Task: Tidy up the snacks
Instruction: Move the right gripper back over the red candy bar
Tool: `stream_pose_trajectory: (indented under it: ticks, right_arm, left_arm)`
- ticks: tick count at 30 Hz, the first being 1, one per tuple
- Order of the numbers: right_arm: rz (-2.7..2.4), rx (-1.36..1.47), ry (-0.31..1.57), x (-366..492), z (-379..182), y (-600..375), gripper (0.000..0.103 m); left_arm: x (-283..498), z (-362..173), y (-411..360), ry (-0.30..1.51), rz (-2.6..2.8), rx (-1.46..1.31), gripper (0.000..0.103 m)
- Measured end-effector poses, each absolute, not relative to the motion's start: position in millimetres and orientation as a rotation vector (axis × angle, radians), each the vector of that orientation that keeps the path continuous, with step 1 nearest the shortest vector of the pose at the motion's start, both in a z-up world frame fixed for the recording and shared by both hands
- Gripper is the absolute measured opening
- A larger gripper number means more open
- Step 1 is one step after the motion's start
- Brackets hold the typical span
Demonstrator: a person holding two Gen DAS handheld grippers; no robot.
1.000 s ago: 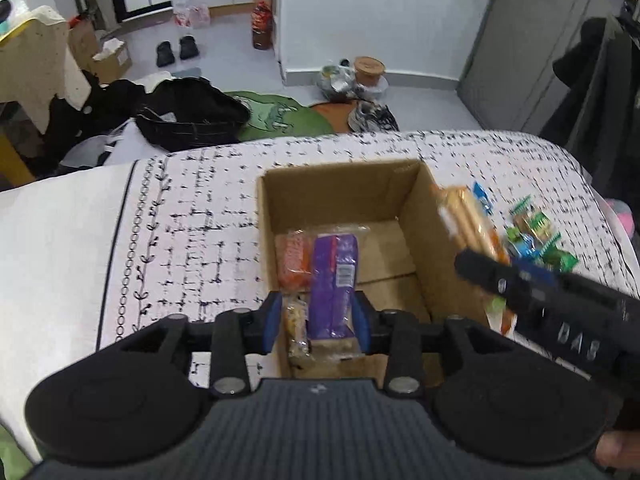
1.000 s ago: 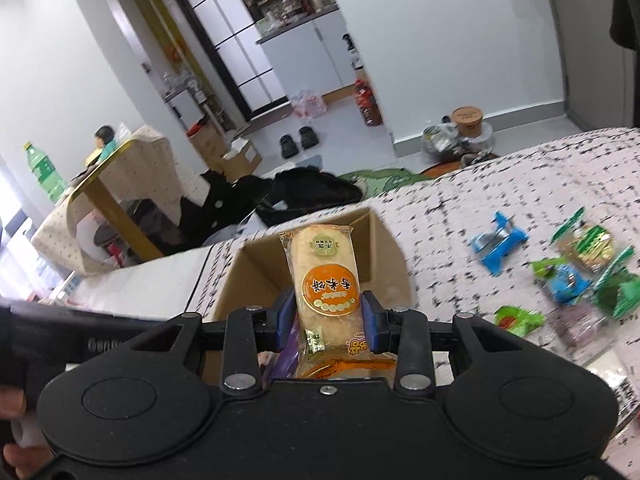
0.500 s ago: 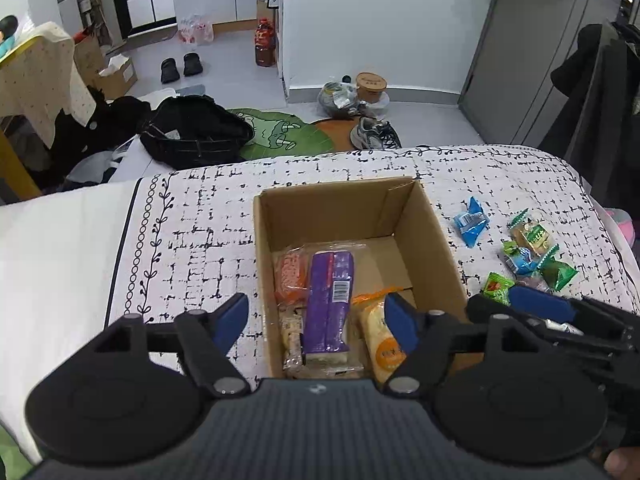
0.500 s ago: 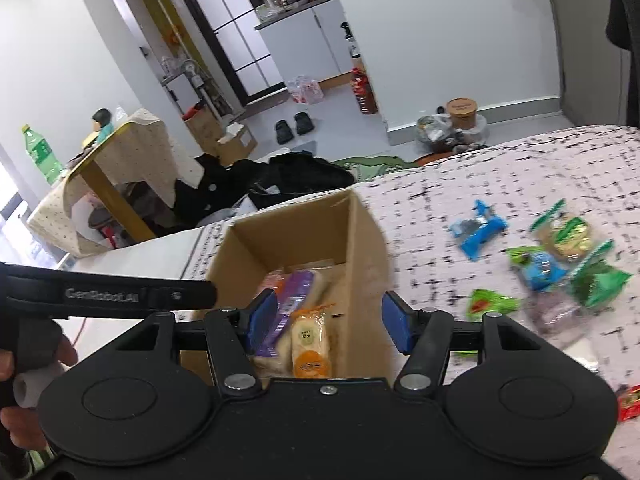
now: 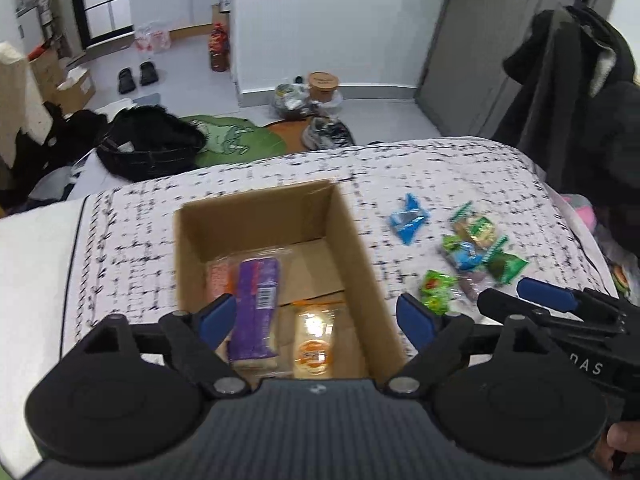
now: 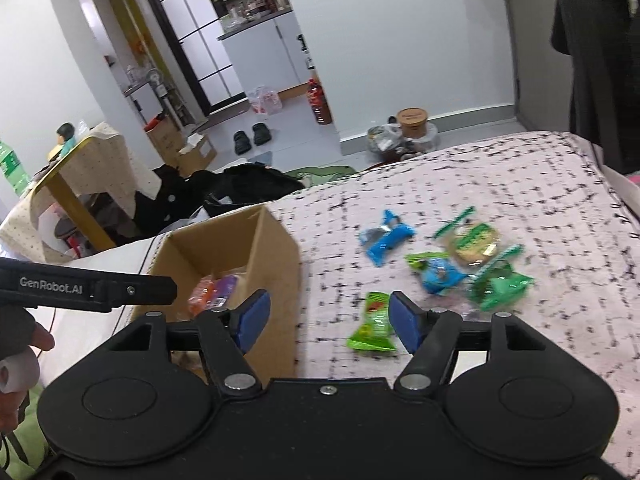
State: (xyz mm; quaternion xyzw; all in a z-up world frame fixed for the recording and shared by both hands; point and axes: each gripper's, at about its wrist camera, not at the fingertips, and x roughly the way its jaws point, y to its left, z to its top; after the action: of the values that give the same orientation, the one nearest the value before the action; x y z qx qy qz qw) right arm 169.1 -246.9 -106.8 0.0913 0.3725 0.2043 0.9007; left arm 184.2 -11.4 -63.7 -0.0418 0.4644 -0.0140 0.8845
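An open cardboard box (image 5: 360, 256) (image 6: 276, 264) sits on the patterned bedspread. Inside lie a purple packet (image 5: 256, 300), an orange-labelled rice cracker packet (image 5: 314, 344) and a reddish packet (image 5: 218, 276). My left gripper (image 5: 316, 318) hovers over the box's near end, jaws opening, nothing between them. My right gripper (image 6: 324, 320) is right of the box, jaws opening and empty, with a green packet (image 6: 374, 324) just beyond them. Loose snacks lie further right: a blue packet (image 6: 386, 236) (image 5: 408, 218) and several green and blue ones (image 6: 476, 264) (image 5: 476, 248).
The bed's far edge (image 5: 320, 152) drops to a floor with a black bag (image 5: 148, 148), a green mat, shoes and bags. A dark coat (image 5: 580, 100) hangs at the right. A draped table (image 6: 80, 176) stands left. A hand (image 6: 20, 344) holds the left tool.
Both grippers let go of their packets, the purple one and the rice cracker one, which now lie in the box. The jaws spread wide. Both grippers drew back and shifted right.
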Motion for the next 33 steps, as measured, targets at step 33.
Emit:
stream_pose_trajectory:
  ticks: [33]
  right_arm:
    - [0.118, 0.266, 0.849, 121.5, -127.1, -364.9, 0.076]
  left_arm:
    - [194.6, -79.6, -135.8, 0.985, -0.171, 0.003, 0.087]
